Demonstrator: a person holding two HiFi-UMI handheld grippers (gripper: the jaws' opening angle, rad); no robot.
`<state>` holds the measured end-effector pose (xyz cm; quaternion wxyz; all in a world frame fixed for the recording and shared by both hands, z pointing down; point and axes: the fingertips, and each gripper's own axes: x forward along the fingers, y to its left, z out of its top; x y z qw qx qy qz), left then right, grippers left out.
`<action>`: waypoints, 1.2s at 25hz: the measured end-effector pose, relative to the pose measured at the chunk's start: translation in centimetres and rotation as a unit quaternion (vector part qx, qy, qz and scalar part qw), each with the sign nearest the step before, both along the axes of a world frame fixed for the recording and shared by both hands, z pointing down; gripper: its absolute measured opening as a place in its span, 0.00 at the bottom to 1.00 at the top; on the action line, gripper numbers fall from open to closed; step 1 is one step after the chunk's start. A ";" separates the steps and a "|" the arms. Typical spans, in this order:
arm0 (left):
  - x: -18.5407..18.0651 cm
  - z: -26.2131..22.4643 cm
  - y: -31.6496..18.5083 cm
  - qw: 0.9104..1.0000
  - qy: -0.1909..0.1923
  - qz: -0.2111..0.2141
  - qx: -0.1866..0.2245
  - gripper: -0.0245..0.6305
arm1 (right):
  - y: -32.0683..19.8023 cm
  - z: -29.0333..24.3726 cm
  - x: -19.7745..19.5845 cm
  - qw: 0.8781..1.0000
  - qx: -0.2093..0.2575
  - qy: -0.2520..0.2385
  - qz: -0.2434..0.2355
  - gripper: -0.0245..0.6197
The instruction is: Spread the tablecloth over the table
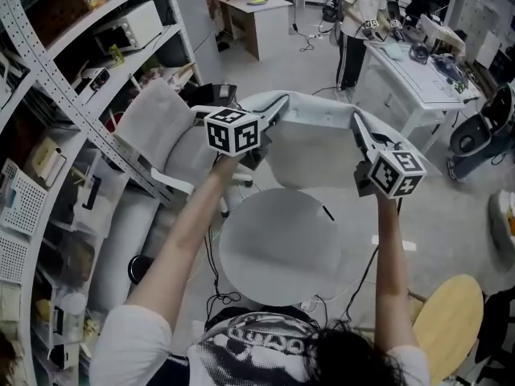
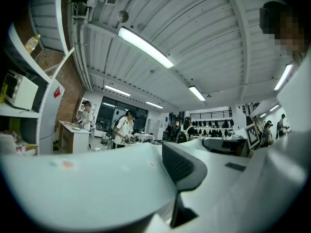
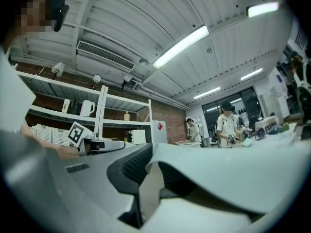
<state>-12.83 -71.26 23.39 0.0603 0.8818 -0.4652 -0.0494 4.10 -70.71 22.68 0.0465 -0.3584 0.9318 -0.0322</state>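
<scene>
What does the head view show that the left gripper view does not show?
Only the head view: the round table below and a wooden stool. Only the left gripper view: ceiling lights, and the left gripper's fingers shut on the tablecloth, seen close. Both: that tablecloth, the right gripper, a standing person in white.

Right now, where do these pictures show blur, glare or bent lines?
Head view: dim, even light, fairly sharp; the shelf bends near the edge. Left gripper view: round fisheye with black corners; the near cloth is blurred, the lamp glares. Right gripper view: same fisheye; the cloth is soft up close and a lamp is washed out white.
</scene>
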 end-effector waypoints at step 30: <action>-5.1 16.2 29.2 0.987 0.050 0.076 -0.131 0.16 | 31.8 15.1 -5.0 0.983 -0.161 -0.051 0.076 0.09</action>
